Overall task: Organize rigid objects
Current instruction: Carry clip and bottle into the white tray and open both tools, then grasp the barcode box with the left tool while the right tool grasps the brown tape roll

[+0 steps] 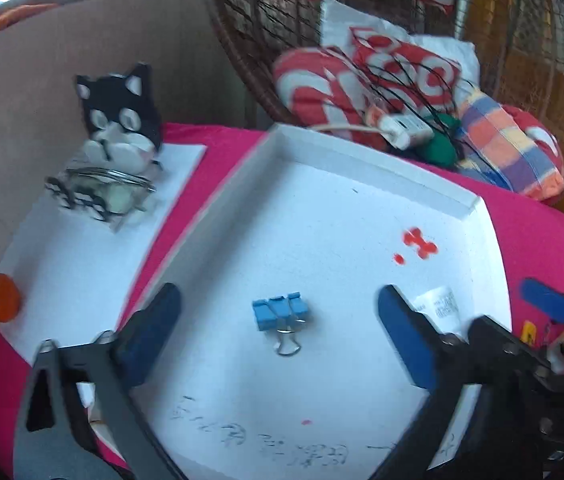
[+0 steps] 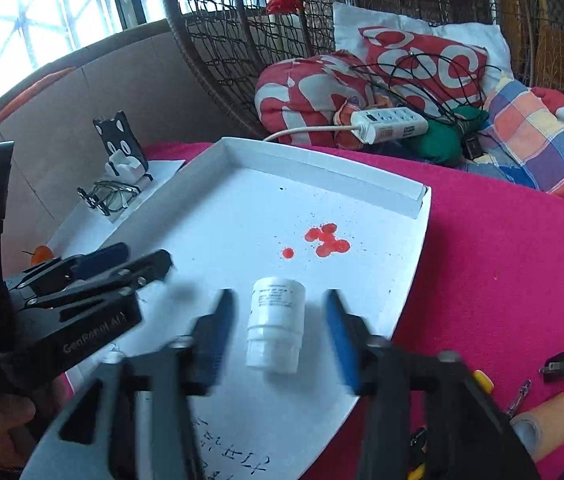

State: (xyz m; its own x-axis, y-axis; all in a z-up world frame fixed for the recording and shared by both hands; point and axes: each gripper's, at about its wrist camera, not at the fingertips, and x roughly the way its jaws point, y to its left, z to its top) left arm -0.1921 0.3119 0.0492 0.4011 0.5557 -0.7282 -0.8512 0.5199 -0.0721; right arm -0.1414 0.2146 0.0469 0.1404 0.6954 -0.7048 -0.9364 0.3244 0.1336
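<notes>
**Both grippers spread over the white tray**

Left wrist view: the left gripper (image 1: 278, 324) stands wide apart above the white tray (image 1: 362, 208). A blue binder clip (image 1: 281, 314) lies on the tray floor between the blue pads (image 1: 150, 332), touching neither. Left of the tray, on white paper, a black cat-shaped holder (image 1: 120, 120) stands behind eyeglasses (image 1: 102, 192) (an orange pushpin (image 1: 2, 298) lies nearer).

Right wrist view: the right gripper (image 2: 280, 328) is also spread. A white bottle (image 2: 276, 324) lies on the tray between its pads, not pinched. Red stains (image 2: 326, 240) mark the tray beyond the bottle.
</notes>
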